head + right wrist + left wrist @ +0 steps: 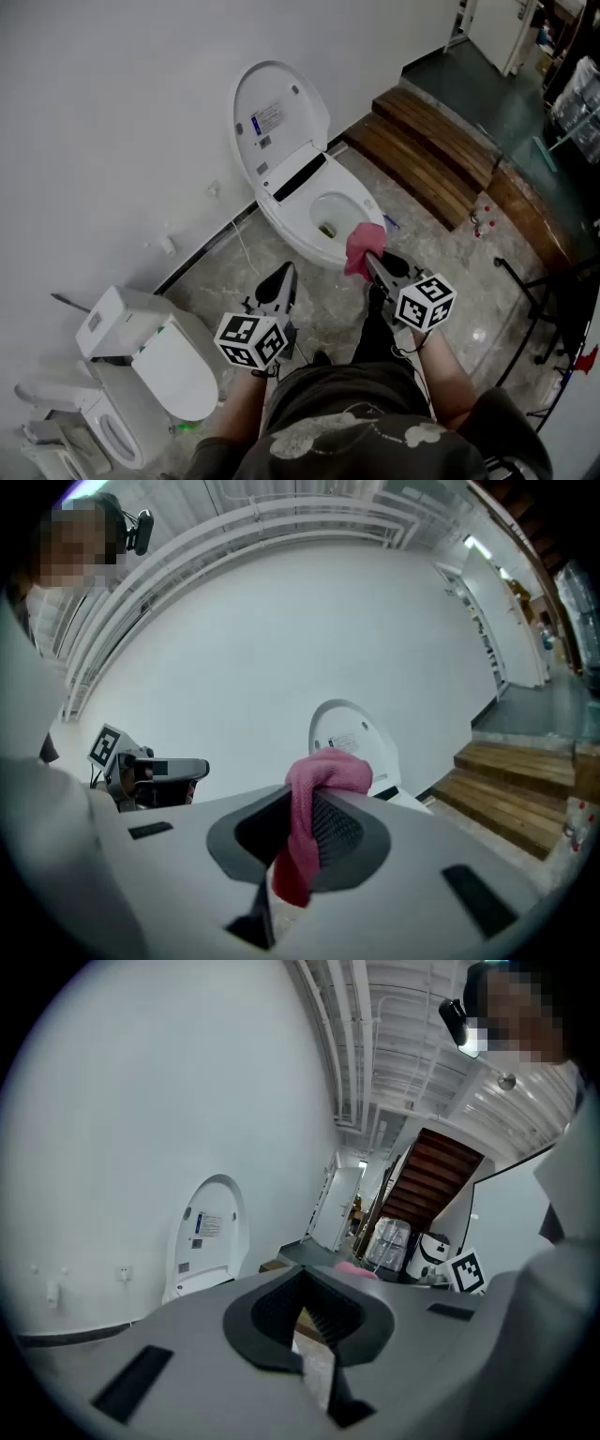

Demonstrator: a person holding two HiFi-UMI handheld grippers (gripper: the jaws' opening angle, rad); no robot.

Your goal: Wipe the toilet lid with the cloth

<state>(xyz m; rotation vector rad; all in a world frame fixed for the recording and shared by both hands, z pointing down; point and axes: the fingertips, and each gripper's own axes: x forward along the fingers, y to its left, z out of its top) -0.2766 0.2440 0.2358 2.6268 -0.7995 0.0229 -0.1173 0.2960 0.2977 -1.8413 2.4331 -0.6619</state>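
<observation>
Head view: right tongs (370,262) hold the pink woven cloth (364,246) above the white toilet bowl (323,217), short of the raised white oval toilet lid (277,117). Left gripper view: left tongs (303,1275) closed, empty, held aside. Right gripper view: cloth pinched, wad projecting forward for wiping.

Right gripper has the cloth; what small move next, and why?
Probably carry the right gripper forward and up to the raised toilet lid: it is shut on the pink cloth, which is near the bowl, short of the lid.
</observation>
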